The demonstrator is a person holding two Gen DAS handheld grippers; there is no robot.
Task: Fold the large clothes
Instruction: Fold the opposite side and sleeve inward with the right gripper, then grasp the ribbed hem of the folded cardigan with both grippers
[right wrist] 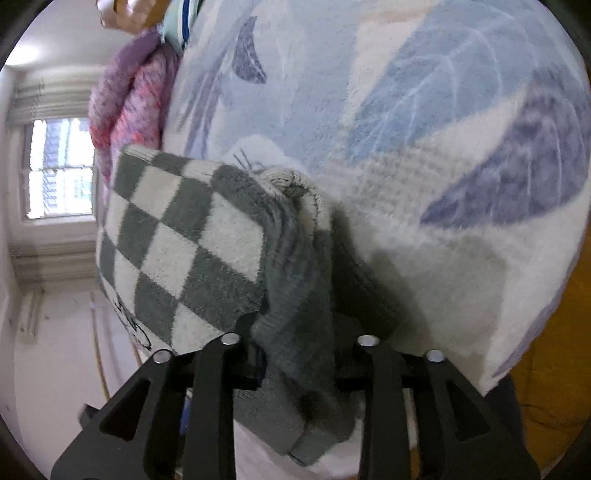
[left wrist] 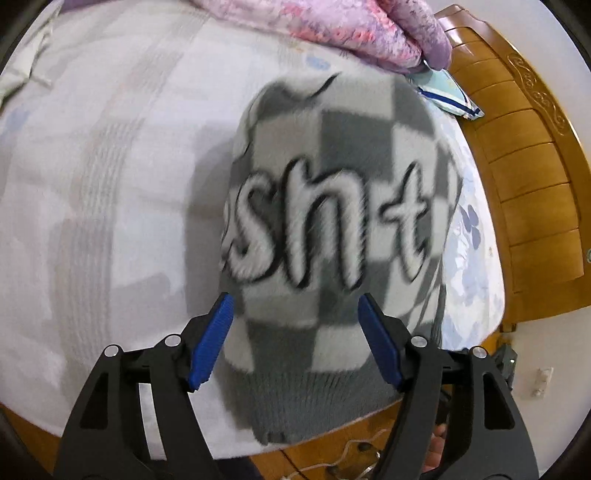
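The sweater (left wrist: 332,221), a grey-and-white checked fuzzy knit w/ big lettering, lies on the bed sheet (left wrist: 110,184), already folded narrow into a long bundle running from abt 12 o'clock down to 6 in the left wrist view, ribbed hem hanging over the bed edge at 6.

Left gripper (left wrist: 295,314): jaws spread wide, 1 blue pad at 9 o'clock and 1 at 3 o'clock of the bundle's lower end. They straddle the cloth w/o pinching; nothing held.

Right gripper (right wrist: 295,350): fingertips hidden under the grey ribbed cuff or hem (right wrist: 295,332), which drapes down between the 2 fingers. Can't tell if the pads press on it or if it just lies there, so grip state unclear. In this view the checked body sits at 9 o'clock and the flowery blanket (right wrist: 406,129) fills 12 to 3.

Handling, as a guess: thick, soft, floppy knit, light for its bulk, not fragile but stretchy. The fluffy pile prob grips pads well; layers may slide apart if only the top 1 is caught. Best hold looks like the ribbed hem or a folded edge, pinching all layers together, 1 gripper per corner.

Pink quilt (left wrist: 351,29) sits at 12 o'clock, clear of the work.
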